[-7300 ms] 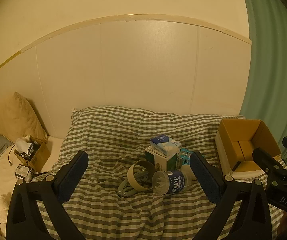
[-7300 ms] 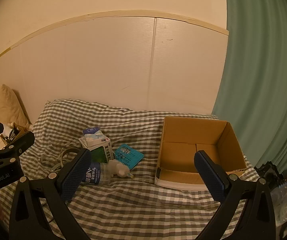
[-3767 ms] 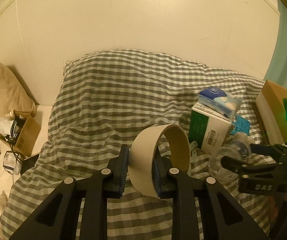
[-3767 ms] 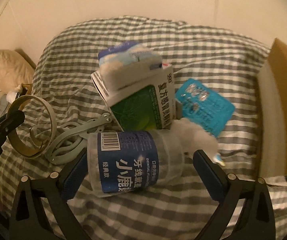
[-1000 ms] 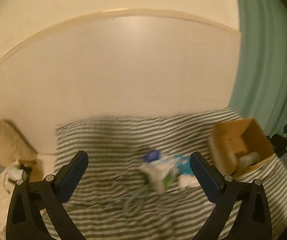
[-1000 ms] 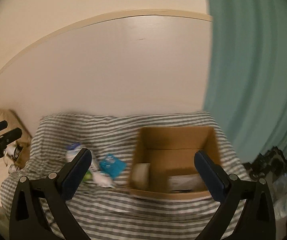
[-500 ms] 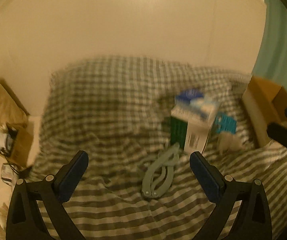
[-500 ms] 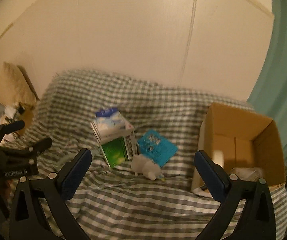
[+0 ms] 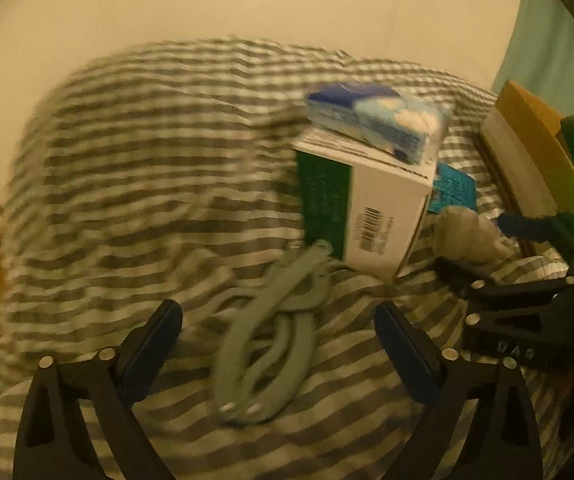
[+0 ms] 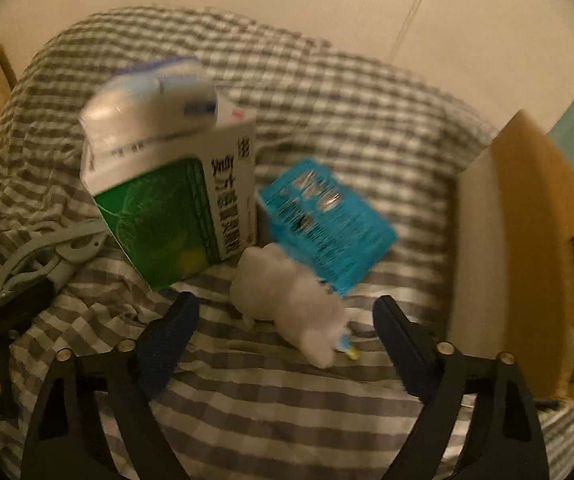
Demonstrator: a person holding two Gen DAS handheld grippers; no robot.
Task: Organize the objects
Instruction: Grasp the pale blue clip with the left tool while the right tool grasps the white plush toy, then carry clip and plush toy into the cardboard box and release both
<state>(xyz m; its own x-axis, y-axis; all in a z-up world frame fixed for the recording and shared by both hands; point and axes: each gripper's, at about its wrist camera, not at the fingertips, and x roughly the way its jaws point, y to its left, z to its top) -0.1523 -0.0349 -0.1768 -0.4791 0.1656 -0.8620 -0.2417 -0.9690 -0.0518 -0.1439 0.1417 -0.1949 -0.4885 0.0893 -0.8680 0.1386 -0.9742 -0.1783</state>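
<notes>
Left hand-held gripper (image 9: 278, 354) wide, empty, over grey clip (image 9: 271, 344), right hand-held gripper (image 10: 285, 344) wide around white plush (image 10: 287, 294)

Grey-green clips (image 9: 265, 344) and white plush (image 10: 287, 300) (blurred) lie on bedding.

- Green-and-white carton (image 10: 175, 208): one, standing tilted on the bed.
- Blue-and-white tissue pack (image 9: 375, 120): one, lying on top of the carton.
- Teal flat packet (image 10: 323, 216): one, beside the carton.
- White soft toy (image 10: 287, 296): one, touching the packet's near edge.
- Grey-green folding hanger (image 9: 271, 332): one, left of the carton.
- Cardboard box (image 10: 535, 248): one, open, at the right; contents too blurred to count.
- Checked bed cover (image 10: 327, 92): one.
- Tongs: two, left tongs (image 9: 279, 356) and right tongs (image 10: 283, 344), both spread wide.
</notes>
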